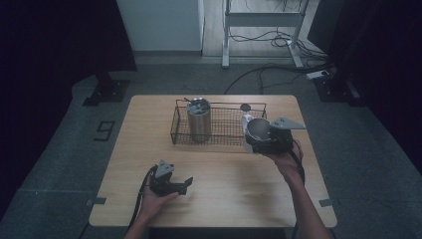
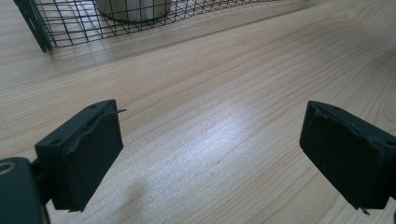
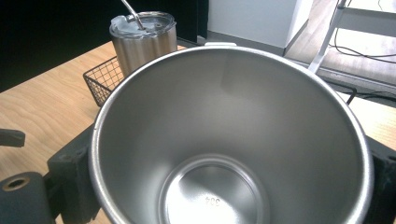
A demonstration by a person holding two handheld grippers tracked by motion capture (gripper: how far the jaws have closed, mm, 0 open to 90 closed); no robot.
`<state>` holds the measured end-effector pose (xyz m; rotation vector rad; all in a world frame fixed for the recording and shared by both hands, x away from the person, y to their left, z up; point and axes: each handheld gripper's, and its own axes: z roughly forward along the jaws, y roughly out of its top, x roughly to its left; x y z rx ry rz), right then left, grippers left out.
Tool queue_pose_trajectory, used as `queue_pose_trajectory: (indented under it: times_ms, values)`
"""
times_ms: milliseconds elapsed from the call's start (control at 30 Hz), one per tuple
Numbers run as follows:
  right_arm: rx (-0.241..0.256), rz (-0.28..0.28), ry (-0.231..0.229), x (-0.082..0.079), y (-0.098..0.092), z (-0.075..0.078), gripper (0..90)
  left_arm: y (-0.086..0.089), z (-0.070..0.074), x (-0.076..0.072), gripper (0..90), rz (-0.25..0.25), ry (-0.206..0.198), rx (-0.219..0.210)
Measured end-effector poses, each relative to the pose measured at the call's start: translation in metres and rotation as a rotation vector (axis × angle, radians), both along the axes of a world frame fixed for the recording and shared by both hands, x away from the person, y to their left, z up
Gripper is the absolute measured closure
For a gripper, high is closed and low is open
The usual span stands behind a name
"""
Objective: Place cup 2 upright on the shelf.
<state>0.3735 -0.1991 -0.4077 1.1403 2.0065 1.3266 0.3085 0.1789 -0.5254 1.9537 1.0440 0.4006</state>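
My right gripper (image 1: pixel 255 135) is shut on an empty steel cup (image 1: pixel 258 129), held above the right end of the black wire basket (image 1: pixel 219 140). The right gripper view looks straight into the cup (image 3: pixel 229 140), whose bottom is stamped 304. A steel tumbler (image 1: pixel 199 119) with a lid and a straw stands upright inside the basket's left half, and the tumbler (image 3: pixel 142 39) rises behind the cup's rim. My left gripper (image 1: pixel 187 184) rests low over the table's front left, open, with nothing but bare wood between its pads (image 2: pixel 88 154).
The wooden table (image 1: pixel 224 184) has bare room in front of the basket. A small dark round object (image 1: pixel 245 106) lies behind the basket's right end. Cables and a white frame's legs (image 1: pixel 226 45) are on the floor beyond the table.
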Motion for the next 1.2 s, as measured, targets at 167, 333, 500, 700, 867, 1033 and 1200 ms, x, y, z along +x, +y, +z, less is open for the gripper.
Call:
queue_pose_trajectory:
  times_ms: [167,333,500,700,867,1033,1200]
  values:
    - [0.001,-0.003,-0.001,0.005,0.001,0.001,6.5,-0.001,0.000,0.000,5.8,-0.001,0.001,0.003]
    - [-0.004,-0.005,0.000,0.011,0.002,0.002,6.5,-0.001,0.000,0.000,5.8,0.000,0.003,0.003]
    - [-0.011,-0.005,0.000,0.016,0.004,0.002,6.5,-0.001,0.000,0.000,5.8,-0.001,0.002,0.004]
    - [-0.014,-0.013,0.007,0.022,0.004,0.000,6.5,-0.001,0.000,-0.001,5.8,-0.002,-0.001,0.000]
    - [-0.001,-0.018,0.010,0.028,0.004,0.001,6.5,-0.001,0.000,-0.001,5.8,-0.004,0.001,0.001]
    - [0.005,-0.022,0.017,0.035,0.006,0.001,6.5,-0.001,0.000,-0.001,5.8,-0.005,0.001,0.001]
    - [0.007,-0.025,0.019,0.041,0.006,0.002,6.5,0.000,0.000,-0.001,5.8,-0.005,0.000,0.005]
